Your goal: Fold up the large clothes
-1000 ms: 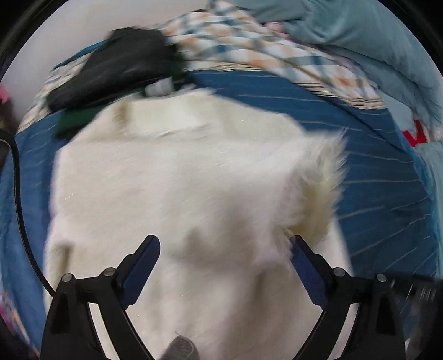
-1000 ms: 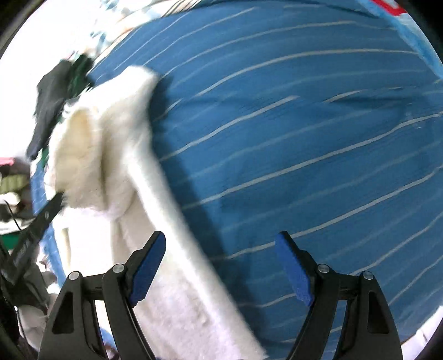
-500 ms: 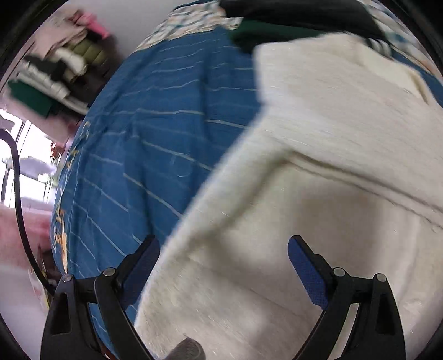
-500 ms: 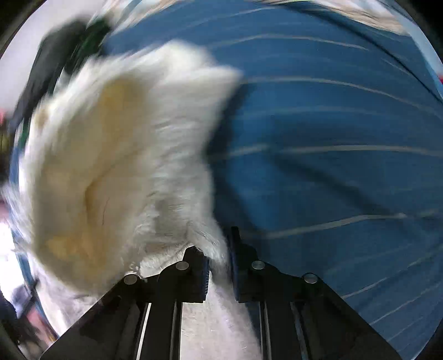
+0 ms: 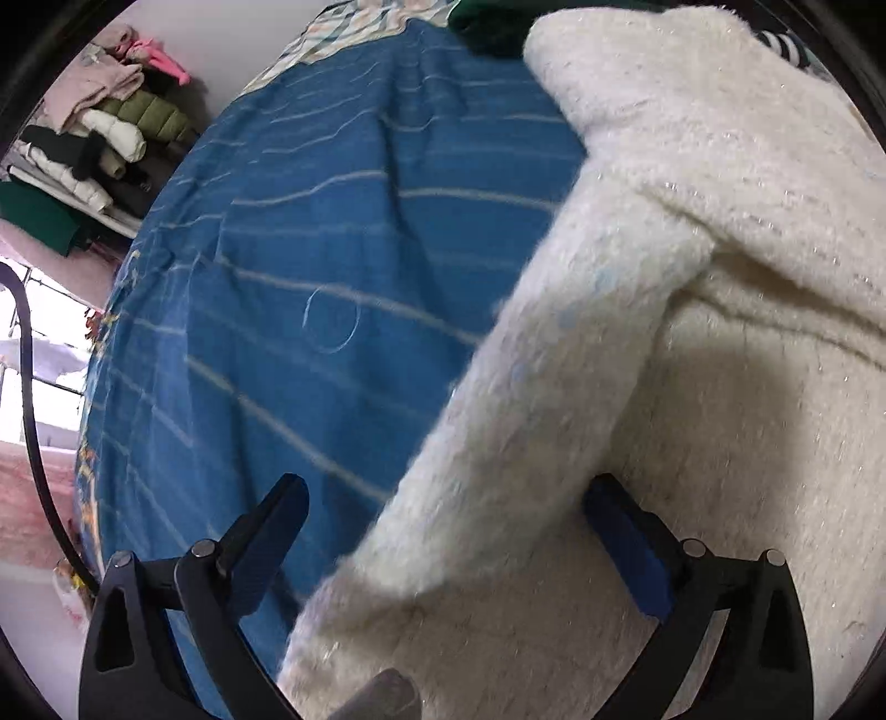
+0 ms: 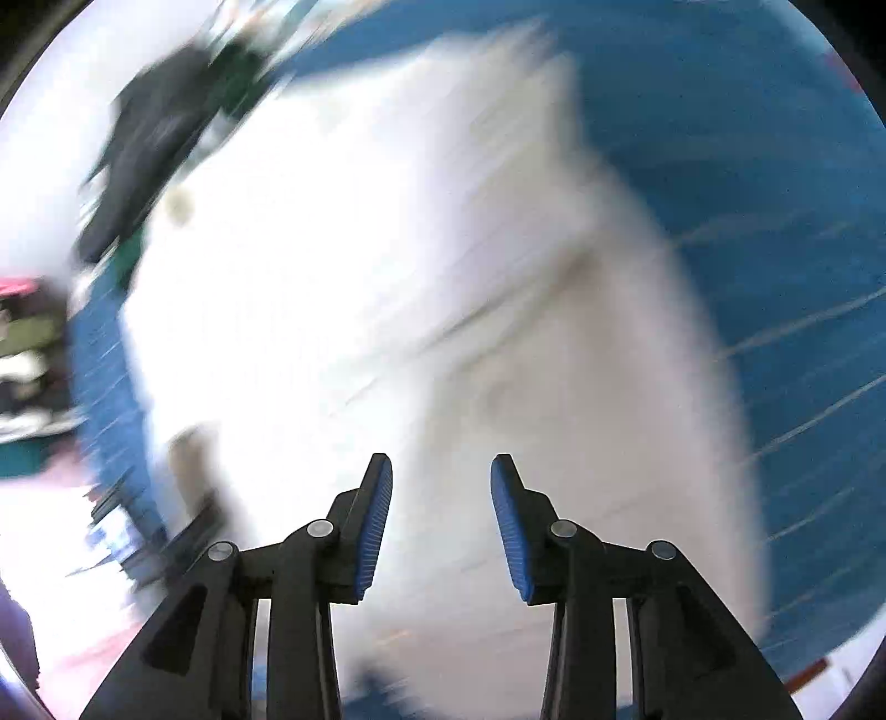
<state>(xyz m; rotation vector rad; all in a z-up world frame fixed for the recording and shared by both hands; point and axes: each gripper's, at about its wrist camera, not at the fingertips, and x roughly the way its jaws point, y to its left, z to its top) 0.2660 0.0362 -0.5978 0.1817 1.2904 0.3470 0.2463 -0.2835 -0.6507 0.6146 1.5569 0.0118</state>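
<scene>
A large fluffy white garment (image 5: 720, 332) lies on a blue striped bedsheet (image 5: 332, 249). In the left wrist view its left sleeve (image 5: 542, 399) runs down toward me, with the cuff between the jaws of my open left gripper (image 5: 443, 531). The jaws stand wide on either side of the sleeve. In the blurred right wrist view the white garment (image 6: 415, 304) fills the middle, and my right gripper (image 6: 441, 498) is partly open and empty above it.
A dark green garment (image 5: 493, 22) and a black one (image 6: 149, 149) lie at the far end of the bed. A pile of folded clothes (image 5: 94, 149) is stacked beyond the bed's left edge. Blue sheet (image 6: 775, 166) lies bare right of the garment.
My right gripper was shut on the garment's edge half a second ago; it has since let go, opened and swung over the garment. My left gripper has moved down along the left sleeve.
</scene>
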